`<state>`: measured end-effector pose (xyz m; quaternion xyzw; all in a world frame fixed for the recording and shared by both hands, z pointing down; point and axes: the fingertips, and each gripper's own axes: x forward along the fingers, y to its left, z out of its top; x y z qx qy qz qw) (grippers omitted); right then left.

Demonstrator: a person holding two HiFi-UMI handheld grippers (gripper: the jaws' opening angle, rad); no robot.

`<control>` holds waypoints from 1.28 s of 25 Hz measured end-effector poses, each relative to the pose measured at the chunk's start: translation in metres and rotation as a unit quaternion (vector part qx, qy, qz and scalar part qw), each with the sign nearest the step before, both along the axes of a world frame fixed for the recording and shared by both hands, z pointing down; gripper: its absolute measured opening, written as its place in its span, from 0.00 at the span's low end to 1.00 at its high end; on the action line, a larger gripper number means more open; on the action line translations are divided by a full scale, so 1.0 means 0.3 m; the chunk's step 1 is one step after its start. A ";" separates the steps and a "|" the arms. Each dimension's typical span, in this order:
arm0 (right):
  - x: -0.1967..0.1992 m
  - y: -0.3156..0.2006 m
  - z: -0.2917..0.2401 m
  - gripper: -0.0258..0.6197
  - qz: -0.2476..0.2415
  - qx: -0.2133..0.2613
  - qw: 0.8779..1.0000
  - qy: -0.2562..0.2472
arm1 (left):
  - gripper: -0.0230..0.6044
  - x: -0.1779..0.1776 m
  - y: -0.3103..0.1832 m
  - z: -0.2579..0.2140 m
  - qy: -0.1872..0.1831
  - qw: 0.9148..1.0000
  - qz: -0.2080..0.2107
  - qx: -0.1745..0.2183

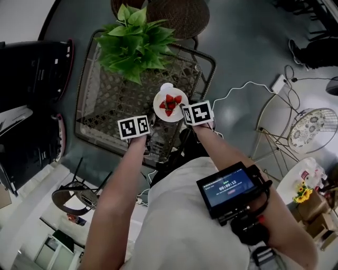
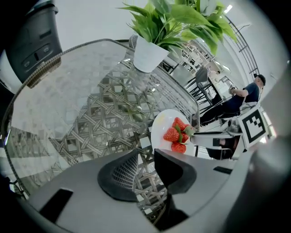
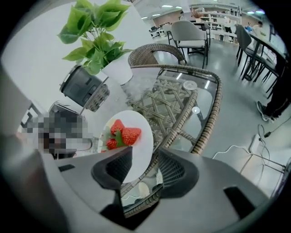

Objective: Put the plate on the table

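A small white plate carrying strawberries rests near the front right edge of the glass-topped wicker table. In the right gripper view the plate's rim lies between the jaws of my right gripper, which stands open; a gap shows between the rim and the right-hand pad. My left gripper hovers open over the table to the left of the plate, with nothing between its jaws. In the head view the right gripper is at the plate's rim and the left gripper lower left.
A potted green plant stands on the table behind the plate. A wicker chair is beyond it. Black cases sit at the left. A power strip with cable and a round wire side table are on the right.
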<state>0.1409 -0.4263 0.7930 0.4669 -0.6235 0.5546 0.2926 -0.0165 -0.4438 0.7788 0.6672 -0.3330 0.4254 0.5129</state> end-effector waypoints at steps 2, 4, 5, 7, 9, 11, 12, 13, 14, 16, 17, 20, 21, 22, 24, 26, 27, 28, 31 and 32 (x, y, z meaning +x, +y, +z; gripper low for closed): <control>0.016 -0.014 -0.004 0.28 0.011 0.009 1.000 0.009 | 0.18 -0.035 0.002 -0.014 -0.004 1.000 -0.003 0.007; 0.023 -0.024 -0.010 0.28 0.016 0.016 1.000 0.008 | 0.18 -0.067 0.014 -0.028 -0.008 1.000 -0.001 0.011; 0.027 -0.028 -0.014 0.28 0.017 0.021 1.000 0.008 | 0.18 -0.079 0.024 -0.033 -0.011 1.000 0.002 0.013; 0.039 -0.035 -0.022 0.28 0.019 0.030 0.999 0.010 | 0.18 -0.101 0.045 -0.041 -0.017 1.000 0.006 0.015; 0.053 -0.035 -0.027 0.28 0.026 0.036 0.999 0.012 | 0.18 -0.120 0.066 -0.049 -0.022 1.000 0.008 0.018; 0.063 -0.031 -0.033 0.28 0.037 0.040 0.998 0.012 | 0.18 -0.142 0.084 -0.060 -0.027 0.999 0.009 0.022; 0.068 -0.026 -0.037 0.28 0.043 0.042 0.998 0.012 | 0.18 -0.152 0.092 -0.066 -0.027 0.999 0.009 0.024; 0.074 -0.019 -0.041 0.28 0.049 0.044 0.998 0.013 | 0.18 -0.161 0.100 -0.071 -0.027 0.999 0.010 0.026; 0.082 -0.009 -0.044 0.27 0.055 0.045 0.997 0.014 | 0.18 -0.168 0.110 -0.076 -0.027 0.999 0.013 0.028; 0.098 0.015 -0.052 0.15 0.067 0.047 0.997 0.015 | 0.18 -0.174 0.126 -0.084 -0.028 0.999 0.023 0.037; 0.103 0.026 -0.057 0.09 0.072 0.050 0.996 0.012 | 0.15 -0.173 0.131 -0.088 -0.027 0.998 0.028 0.044; 0.110 0.054 -0.076 0.05 0.096 0.058 0.994 -0.005 | 0.04 -0.150 0.144 -0.102 0.000 0.998 0.029 0.061; 0.115 0.068 -0.080 0.05 0.102 0.058 0.993 -0.007 | 0.04 -0.135 0.150 -0.105 0.014 0.997 0.029 0.065; 0.120 0.085 -0.081 0.04 0.104 0.056 0.993 -0.006 | 0.04 -0.120 0.158 -0.108 0.027 0.997 0.029 0.068; 0.113 0.133 -0.082 0.05 0.097 0.049 0.994 -0.010 | 0.04 -0.101 0.183 -0.117 0.045 0.996 0.034 0.072; 0.077 0.185 -0.101 0.04 0.085 0.051 0.995 -0.030 | 0.04 -0.099 0.216 -0.141 0.060 0.995 0.036 0.077; 0.060 0.206 -0.117 0.04 0.080 0.058 0.994 -0.038 | 0.04 -0.100 0.232 -0.157 0.068 0.994 0.037 0.082; 0.047 0.221 -0.135 0.04 0.075 0.066 0.994 -0.044 | 0.04 -0.102 0.247 -0.171 0.076 0.992 0.038 0.089; 0.022 0.256 -0.191 0.04 0.060 0.086 0.993 -0.049 | 0.04 -0.124 0.308 -0.195 0.087 0.989 0.051 0.104; 0.011 0.271 -0.212 0.05 0.056 0.091 0.993 -0.051 | 0.04 -0.144 0.337 -0.198 0.089 0.989 0.050 0.103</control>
